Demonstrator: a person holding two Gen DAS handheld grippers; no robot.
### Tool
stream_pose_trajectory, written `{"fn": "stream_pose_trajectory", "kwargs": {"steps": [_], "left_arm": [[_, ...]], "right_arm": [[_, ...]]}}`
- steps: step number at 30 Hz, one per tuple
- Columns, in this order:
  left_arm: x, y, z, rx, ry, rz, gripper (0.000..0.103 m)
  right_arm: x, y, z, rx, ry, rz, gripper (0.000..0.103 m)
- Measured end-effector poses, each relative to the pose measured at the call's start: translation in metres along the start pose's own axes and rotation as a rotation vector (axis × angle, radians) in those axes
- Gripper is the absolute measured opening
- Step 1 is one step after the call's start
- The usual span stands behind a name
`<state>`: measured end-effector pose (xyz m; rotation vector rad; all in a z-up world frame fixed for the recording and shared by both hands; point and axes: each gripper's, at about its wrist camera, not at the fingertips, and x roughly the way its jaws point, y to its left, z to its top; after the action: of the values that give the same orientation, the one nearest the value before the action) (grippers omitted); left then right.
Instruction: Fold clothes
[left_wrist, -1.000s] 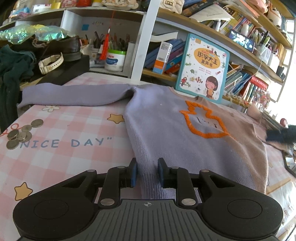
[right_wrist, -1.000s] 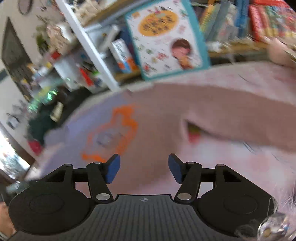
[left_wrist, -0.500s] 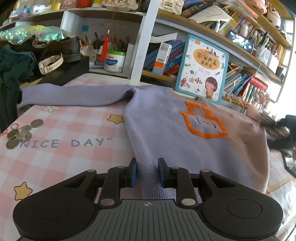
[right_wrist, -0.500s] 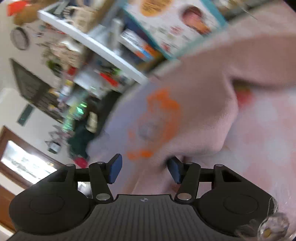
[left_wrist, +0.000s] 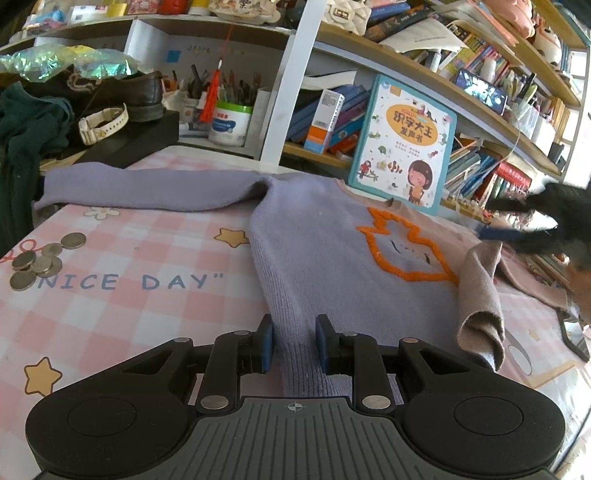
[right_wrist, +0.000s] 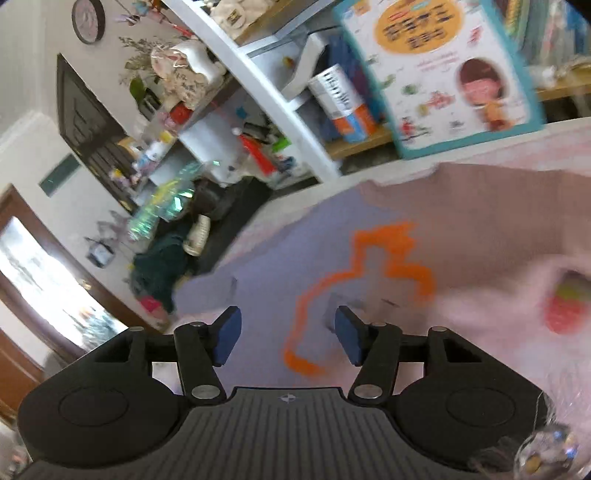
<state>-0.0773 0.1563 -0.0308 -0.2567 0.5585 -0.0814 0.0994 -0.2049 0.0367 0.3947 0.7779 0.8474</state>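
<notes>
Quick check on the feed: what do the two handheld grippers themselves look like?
Both match: the left gripper and right gripper have matte black ribbed bodies, round side housings, silver pivot screws, a small crosshair mark, and blue-padded jaws. No cables or sleeves visible.

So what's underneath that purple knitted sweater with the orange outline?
A pink checked tablecloth printed with stars, showing around the purple knitted sweater. Anything directly beneath the sweater is covered.
</notes>
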Motion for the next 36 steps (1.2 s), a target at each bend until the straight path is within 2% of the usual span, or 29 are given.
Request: {"fn": "stream_pose_trajectory", "kwargs": {"steps": [2, 5, 7, 10, 12, 14, 18, 23, 28, 29, 31, 32, 36], "left_arm": [[0.0, -0.001, 0.0, 0.009, 0.002, 0.002, 0.024], [0.0, -0.002, 0.0, 0.016, 0.0, 0.005, 0.024], [0.0, -0.001, -0.001, 0.008, -0.001, 0.004, 0.024], [0.0, -0.001, 0.0, 0.0, 0.003, 0.001, 0.024], [0.0, 0.0, 0.001, -0.004, 0.007, -0.003, 0.024], [0.0, 0.001, 0.001, -0.009, 0.01, -0.007, 0.024], [0.001, 0.001, 0.001, -0.006, 0.013, -0.012, 0.024], [0.002, 0.001, 0.003, 0.005, 0.025, -0.017, 0.024], [0.001, 0.0, 0.005, 0.01, 0.041, -0.011, 0.024], [0.0, 0.0, 0.005, 0.012, 0.046, -0.008, 0.026], [-0.003, -0.001, 0.005, 0.015, 0.052, -0.004, 0.034], [-0.005, -0.001, 0.005, 0.017, 0.052, -0.001, 0.039], [-0.009, 0.002, 0.002, 0.001, 0.043, -0.004, 0.038]], "right_arm": [[-0.016, -0.009, -0.016, 0.007, 0.028, -0.052, 0.054], [-0.023, -0.026, -0.037, 0.074, 0.078, -0.087, 0.051], [-0.016, -0.031, -0.047, 0.108, 0.098, -0.096, 0.051], [-0.001, -0.03, -0.058, 0.126, 0.112, -0.067, 0.044], [0.006, -0.023, -0.065, 0.109, 0.113, -0.077, 0.023], [0.0, -0.016, -0.068, 0.065, 0.109, -0.107, 0.013], [-0.052, -0.002, -0.072, 0.018, 0.032, -0.126, 0.009], [-0.12, 0.011, -0.093, 0.003, -0.018, -0.193, 0.008], [-0.13, -0.005, -0.119, 0.076, 0.039, -0.27, 0.008], [-0.132, -0.009, -0.121, 0.084, 0.019, -0.295, 0.01], [-0.136, -0.016, -0.121, 0.097, -0.028, -0.33, 0.026], [-0.137, -0.02, -0.121, 0.105, -0.052, -0.344, 0.039], [-0.124, -0.027, -0.123, 0.1, -0.065, -0.358, 0.04]]}}
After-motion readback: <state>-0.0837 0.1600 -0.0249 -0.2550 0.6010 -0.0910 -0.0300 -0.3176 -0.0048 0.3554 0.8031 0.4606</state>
